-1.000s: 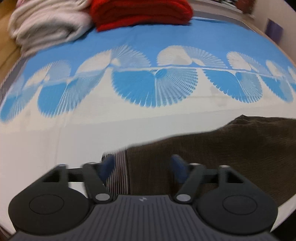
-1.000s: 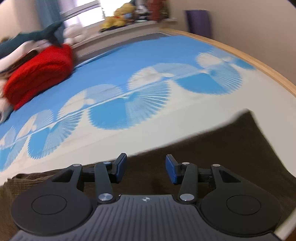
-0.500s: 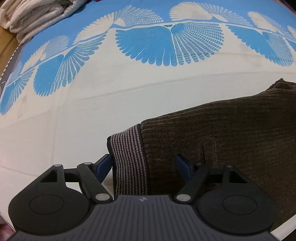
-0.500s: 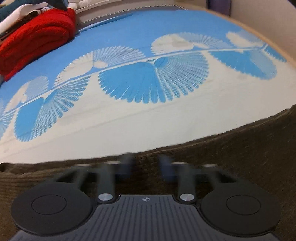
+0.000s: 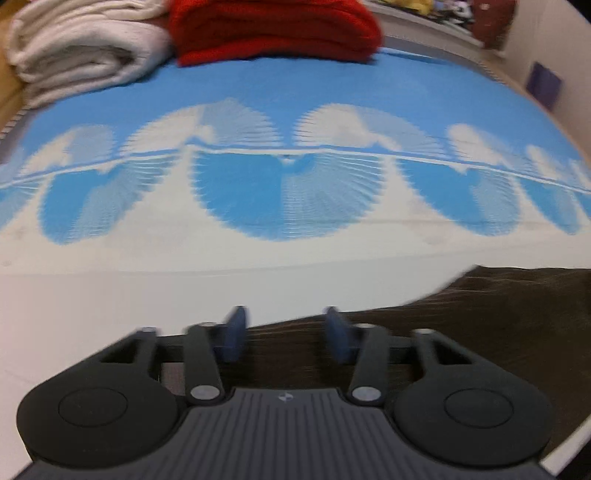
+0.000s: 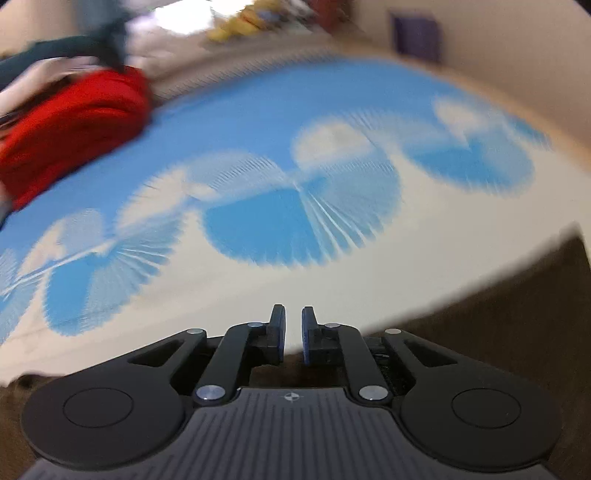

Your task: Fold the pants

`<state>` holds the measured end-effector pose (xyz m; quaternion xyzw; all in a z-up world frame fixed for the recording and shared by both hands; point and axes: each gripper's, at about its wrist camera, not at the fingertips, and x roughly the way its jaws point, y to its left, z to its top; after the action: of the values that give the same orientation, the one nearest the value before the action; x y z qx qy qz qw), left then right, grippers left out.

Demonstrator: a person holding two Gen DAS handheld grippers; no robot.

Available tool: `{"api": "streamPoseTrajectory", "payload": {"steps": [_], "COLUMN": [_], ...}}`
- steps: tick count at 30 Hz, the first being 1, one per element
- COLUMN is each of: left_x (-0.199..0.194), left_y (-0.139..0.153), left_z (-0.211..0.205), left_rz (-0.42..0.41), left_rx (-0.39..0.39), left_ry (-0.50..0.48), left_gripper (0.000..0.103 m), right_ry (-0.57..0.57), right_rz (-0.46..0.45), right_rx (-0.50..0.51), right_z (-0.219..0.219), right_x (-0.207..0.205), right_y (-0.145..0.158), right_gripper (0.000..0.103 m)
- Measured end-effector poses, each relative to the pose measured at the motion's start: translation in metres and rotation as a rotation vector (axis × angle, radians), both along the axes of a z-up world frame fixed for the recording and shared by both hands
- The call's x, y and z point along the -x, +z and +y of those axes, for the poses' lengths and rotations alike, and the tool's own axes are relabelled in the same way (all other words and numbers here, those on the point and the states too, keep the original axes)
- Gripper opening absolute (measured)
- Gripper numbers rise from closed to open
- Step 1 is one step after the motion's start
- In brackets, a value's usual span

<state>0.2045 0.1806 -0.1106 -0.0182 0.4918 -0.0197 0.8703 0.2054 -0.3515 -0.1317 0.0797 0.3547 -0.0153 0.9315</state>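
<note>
pants at the near edge of the bed

pants (image 5: pixel 480 325), brown corduroy, lie along the bed's (image 5: pixel 110 295) near edge. left gripper (image 5: pixel 284 332) fingers spread apart over them; right gripper (image 6: pixel 293 334) nearly together, whether pinching cloth i cannot tell. red blanket (image 5: pixel 273 29) at the far edge.

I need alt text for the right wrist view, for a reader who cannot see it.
The right gripper, jaws nearly shut, sits at the edge of brown pants on a bed with a blue and white fan-patterned sheet. A folded red garment lies at the far left; the picture is motion-blurred.

bare bedsheet (image 5: pixel 110 295) ahead; red blanket (image 5: pixel 273 29) beyond
</note>
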Motion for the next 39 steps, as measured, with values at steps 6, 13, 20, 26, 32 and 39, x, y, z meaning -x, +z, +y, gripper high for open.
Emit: {"api": "streamPoseTrajectory", "payload": {"steps": [6, 13, 20, 26, 32, 39], "left_x": [-0.007, -0.032, -0.028, -0.038, -0.048, -0.038], "left_y": [-0.02, -0.064, -0.032, -0.053, -0.061, -0.051], "left_z": [-0.066, -0.119, -0.128, -0.165, -0.171, -0.171], "left_rz": [0.068, 0.105, 0.041, 0.029, 0.034, 0.0], "left_rx": [0.112, -0.025, 0.059, 0.043, 0.012, -0.027], "left_ry": [-0.223, -0.235, -0.186, -0.318, -0.256, -0.282], "left_gripper": [0.019, 0.016, 0.014, 0.018, 0.025, 0.026], "right_ry": [0.48, 0.512, 0.45, 0.453, 0.423, 0.38], "right_rz": [0.078, 0.23, 0.282, 0.293, 0.306, 0.298], "right_rx": [-0.081, 0.066, 0.026, -0.006, -0.019, 0.01], "right_z": [0.08, 0.127, 0.13, 0.119, 0.118, 0.093], "right_x": [0.011, -0.011, -0.017, -0.019, -0.019, 0.003], "right_y": [-0.012, -0.048, -0.042, -0.045, -0.043, -0.024], "right_gripper": [0.013, 0.005, 0.006, 0.006, 0.006, 0.013]}}
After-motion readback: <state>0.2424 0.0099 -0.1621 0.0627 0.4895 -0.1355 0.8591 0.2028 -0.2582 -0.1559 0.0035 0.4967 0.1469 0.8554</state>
